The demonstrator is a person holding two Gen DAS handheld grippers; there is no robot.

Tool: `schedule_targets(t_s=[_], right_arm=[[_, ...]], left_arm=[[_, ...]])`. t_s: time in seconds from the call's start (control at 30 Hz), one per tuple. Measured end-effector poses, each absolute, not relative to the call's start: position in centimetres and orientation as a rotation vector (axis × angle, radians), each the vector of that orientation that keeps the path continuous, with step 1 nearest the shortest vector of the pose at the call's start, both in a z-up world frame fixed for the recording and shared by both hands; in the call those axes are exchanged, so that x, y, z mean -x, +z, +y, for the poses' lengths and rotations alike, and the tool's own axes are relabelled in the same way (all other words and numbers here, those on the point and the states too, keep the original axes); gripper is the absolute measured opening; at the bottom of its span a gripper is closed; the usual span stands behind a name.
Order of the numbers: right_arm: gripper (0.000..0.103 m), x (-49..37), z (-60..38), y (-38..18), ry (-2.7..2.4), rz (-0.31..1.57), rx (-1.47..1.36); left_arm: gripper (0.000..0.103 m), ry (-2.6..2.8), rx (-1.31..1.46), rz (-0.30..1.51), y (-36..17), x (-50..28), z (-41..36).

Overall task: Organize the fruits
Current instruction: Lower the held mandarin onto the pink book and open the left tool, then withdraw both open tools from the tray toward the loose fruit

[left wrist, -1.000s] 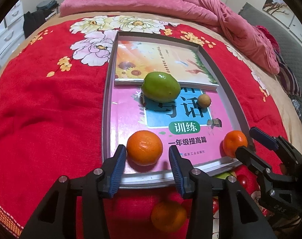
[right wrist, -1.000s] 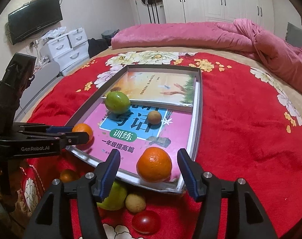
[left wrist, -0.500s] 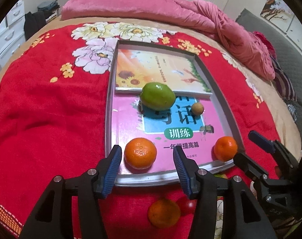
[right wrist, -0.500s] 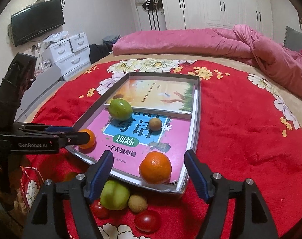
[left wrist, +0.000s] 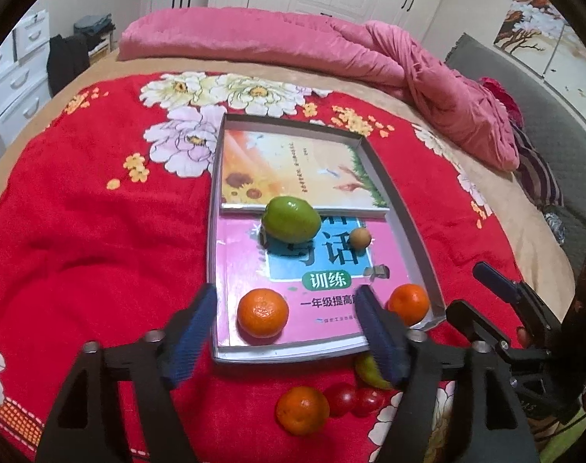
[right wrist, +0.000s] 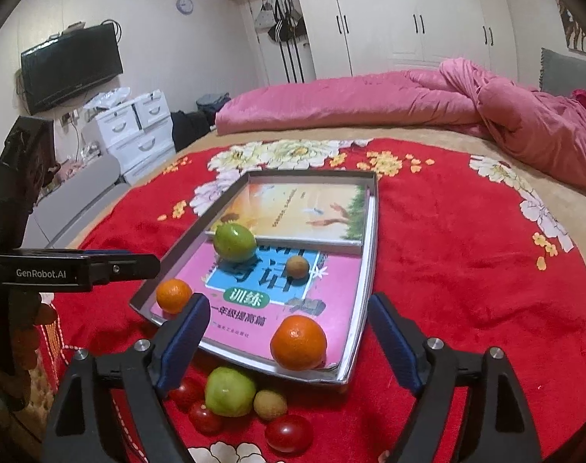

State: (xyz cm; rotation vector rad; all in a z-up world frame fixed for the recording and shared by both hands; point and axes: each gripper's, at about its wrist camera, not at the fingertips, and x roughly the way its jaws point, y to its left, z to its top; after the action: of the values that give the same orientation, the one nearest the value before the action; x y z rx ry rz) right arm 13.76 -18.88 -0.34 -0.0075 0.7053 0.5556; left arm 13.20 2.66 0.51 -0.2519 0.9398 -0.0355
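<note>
Since a second ago my two grippers have been lifting back from the tray, and both pairs of fingers have just been opening: each orange that sat between them before is now lying free on the pink book, nothing pressed by the pads.

I am looking down over the bed (left wrist: 370, 85), which is carrying a red flowered blanket (left wrist: 80, 231) with a pink quilt (right wrist: 370, 104) bunched at its far side. On the blanket the grey tray (left wrist: 212, 231) is lying with two books inside it: a pink book (left wrist: 246, 266) nearer me and an orange-yellow book (left wrist: 289, 162) overlapping its far end.

My left gripper (left wrist: 285, 332) is hovering over the tray's near edge, fingers spread wide, with one orange (left wrist: 263, 312) showing in the gap but untouched. My right gripper (right wrist: 289, 343) is likewise standing wide (its orange (right wrist: 298, 342) is resting in the tray's near right corner, clear of both pads).

Farther in, a green fruit (left wrist: 292, 219) is sitting where the two books meet, and a small brown fruit (left wrist: 359, 237) is lying just beside it on the pink cover.

Off the tray, on the blanket by its near edge, a loose cluster is waiting: a third orange (left wrist: 302, 410), a second green fruit (right wrist: 230, 391), a small brown lychee-like fruit (right wrist: 270, 404) and several cherry tomatoes (right wrist: 289, 433), all close together.
</note>
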Motion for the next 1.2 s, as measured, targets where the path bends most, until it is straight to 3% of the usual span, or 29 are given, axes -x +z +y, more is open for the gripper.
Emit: schedule_targets(t_s=[1.2], right_arm=[[0.088,-11.5,-21.5,1.2,0.478,0.708,-0.025]], left_arm=[[0.078,-0.095,0.255,0.927,2.5,-10.6,2.4]])
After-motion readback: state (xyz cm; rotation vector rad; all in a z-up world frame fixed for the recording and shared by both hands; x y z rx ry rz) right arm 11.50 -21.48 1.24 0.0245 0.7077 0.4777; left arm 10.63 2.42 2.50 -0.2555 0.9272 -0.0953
